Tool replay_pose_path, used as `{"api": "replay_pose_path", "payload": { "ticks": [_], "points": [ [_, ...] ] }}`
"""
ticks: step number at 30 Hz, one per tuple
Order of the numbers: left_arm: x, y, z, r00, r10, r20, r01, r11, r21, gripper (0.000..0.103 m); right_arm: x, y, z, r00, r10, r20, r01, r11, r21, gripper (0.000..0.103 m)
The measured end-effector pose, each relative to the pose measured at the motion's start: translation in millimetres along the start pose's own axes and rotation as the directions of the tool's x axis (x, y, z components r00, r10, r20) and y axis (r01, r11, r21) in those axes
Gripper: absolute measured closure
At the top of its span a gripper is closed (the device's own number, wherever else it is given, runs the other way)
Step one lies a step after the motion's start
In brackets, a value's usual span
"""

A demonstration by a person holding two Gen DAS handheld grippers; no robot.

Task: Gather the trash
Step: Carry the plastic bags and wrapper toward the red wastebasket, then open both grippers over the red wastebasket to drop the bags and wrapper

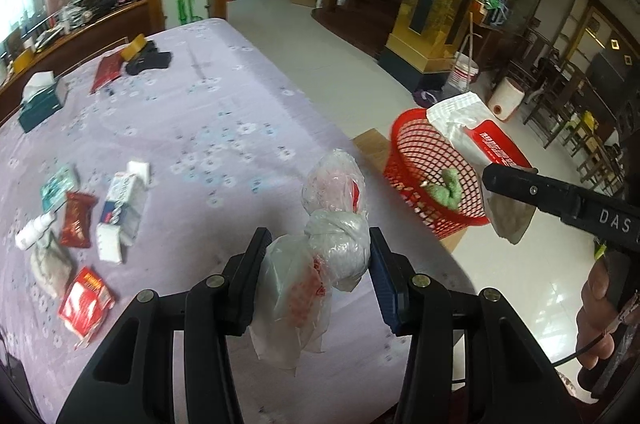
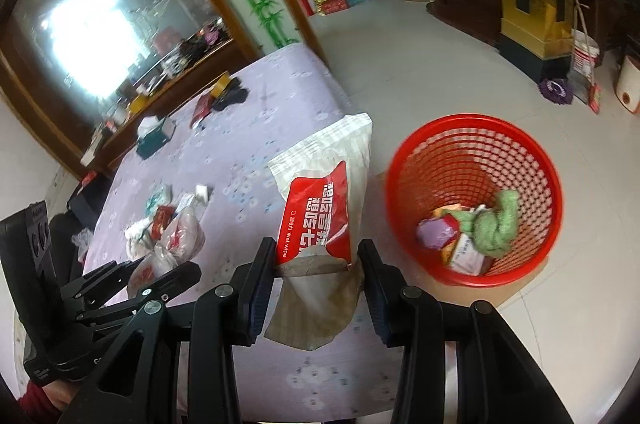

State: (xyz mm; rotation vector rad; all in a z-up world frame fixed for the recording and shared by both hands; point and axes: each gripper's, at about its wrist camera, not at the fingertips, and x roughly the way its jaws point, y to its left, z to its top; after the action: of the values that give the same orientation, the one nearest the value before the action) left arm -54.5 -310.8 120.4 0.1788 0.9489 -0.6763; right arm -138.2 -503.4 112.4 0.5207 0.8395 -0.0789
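My left gripper (image 1: 318, 264) is shut on a knotted clear plastic bag (image 1: 336, 224) with red print, held above the table's near right edge. In the right wrist view my right gripper (image 2: 316, 264) is shut on the lower end of a white and red wet wipe pack (image 2: 324, 191). The pack stands upright just left of the red mesh basket (image 2: 460, 151). The basket holds a green cloth (image 2: 496, 224) and a few packets. From the left wrist view the right gripper (image 1: 504, 191) and its pack (image 1: 476, 127) hang at the basket's (image 1: 420, 159) far rim.
The table has a lilac flowered cloth (image 1: 208, 111). Several packets and wrappers (image 1: 76, 220) lie at its left. Farther back are a teal tissue box (image 1: 40, 99), a red packet (image 1: 106, 71) and a black item (image 1: 150, 61). The basket stands on a low wooden stand (image 2: 460, 294) over a tiled floor.
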Motion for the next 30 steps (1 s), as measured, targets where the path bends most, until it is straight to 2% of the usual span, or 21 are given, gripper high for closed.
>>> {"api": "replay_pose_path", "payload": {
  "ticks": [8,14,20,26,30],
  "points": [
    [30.0,-58.1,32.8,0.997,-0.077,-0.025,0.078,0.994,0.078,0.056,-18.6,-57.0,26.5,0.998,-0.052,0.044,0.048,0.994,0.094,0.058],
    [64.7,-101.6,57.8,0.99,-0.131,-0.047,0.135,0.985,0.111,0.056,-18.8,-102.5,46.0,0.997,-0.069,0.033,0.063,0.985,0.159,0.058],
    [102.2,-127.2,75.0,0.989,-0.135,-0.06,0.142,0.983,0.117,0.055,-7.7,-132.8,61.6,0.997,-0.07,0.011,0.067,0.98,0.185,0.057],
    [121.9,-135.5,88.8,0.99,-0.126,-0.061,0.131,0.988,0.087,0.037,9.7,-153.6,73.9,0.998,-0.067,-0.011,0.068,0.977,0.202,0.051],
    [115.3,-124.6,86.8,0.99,-0.124,-0.063,0.127,0.991,0.05,0.036,4.5,-160.3,75.3,0.997,-0.071,-0.008,0.071,0.975,0.209,0.051]
  ]
}}
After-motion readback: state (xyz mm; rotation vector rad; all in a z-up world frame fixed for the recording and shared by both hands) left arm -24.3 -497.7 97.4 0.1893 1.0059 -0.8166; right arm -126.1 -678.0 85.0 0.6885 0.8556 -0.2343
